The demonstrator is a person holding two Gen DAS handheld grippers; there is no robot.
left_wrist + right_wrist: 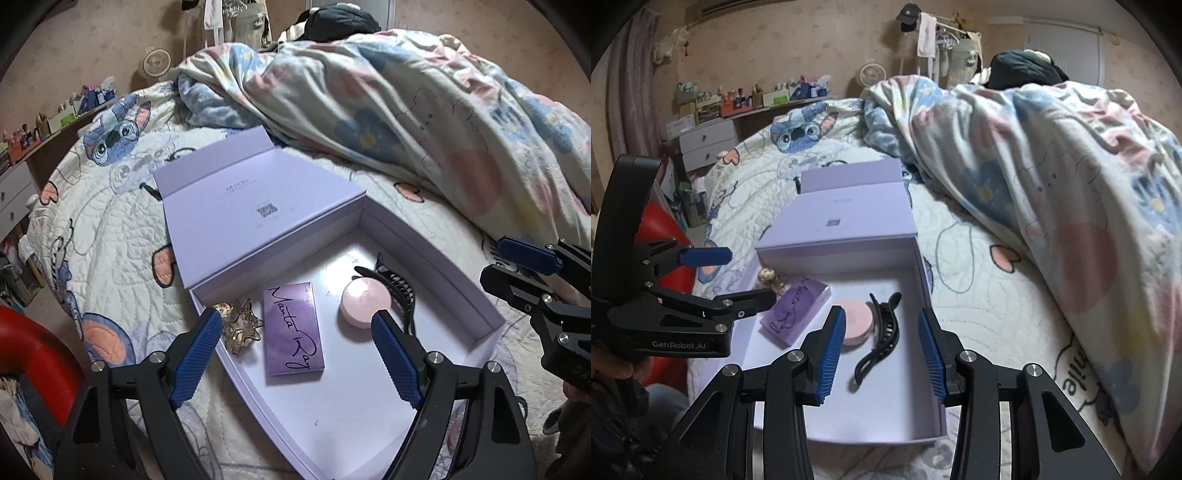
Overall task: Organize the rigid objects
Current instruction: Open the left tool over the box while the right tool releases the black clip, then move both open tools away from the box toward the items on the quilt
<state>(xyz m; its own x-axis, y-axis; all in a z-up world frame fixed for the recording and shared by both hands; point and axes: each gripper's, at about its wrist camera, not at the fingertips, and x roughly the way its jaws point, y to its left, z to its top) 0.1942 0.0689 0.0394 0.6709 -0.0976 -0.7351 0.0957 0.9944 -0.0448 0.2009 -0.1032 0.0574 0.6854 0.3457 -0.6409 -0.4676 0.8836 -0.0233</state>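
1. Box: shallow lilac cardboard box (436, 258) w/ hinged lid (258, 206) folded back flat, resting on a cream quilted cartoon-print bedspread (110, 236). Rumpled floral duvet (424, 110) heaped at far right of bed.
2. Contents, left to right: gold star-shaped hair clip (240, 325) in near-left corner; purple rectangular palette w/ black script lettering (293, 328) just beside it; round pink compact (365, 302) at centre; black plastic claw hair clip (881, 334) touching compact's right side.
3. Left claw (295, 350): jaws wide, nothing between pads, hanging above palette and compact, no contact.
4. Right claw (882, 354): jaws partly apart, narrower than left, empty; black hair clip lies below the gap, untouched.
5. Both claws apart from each other, over box's near end.
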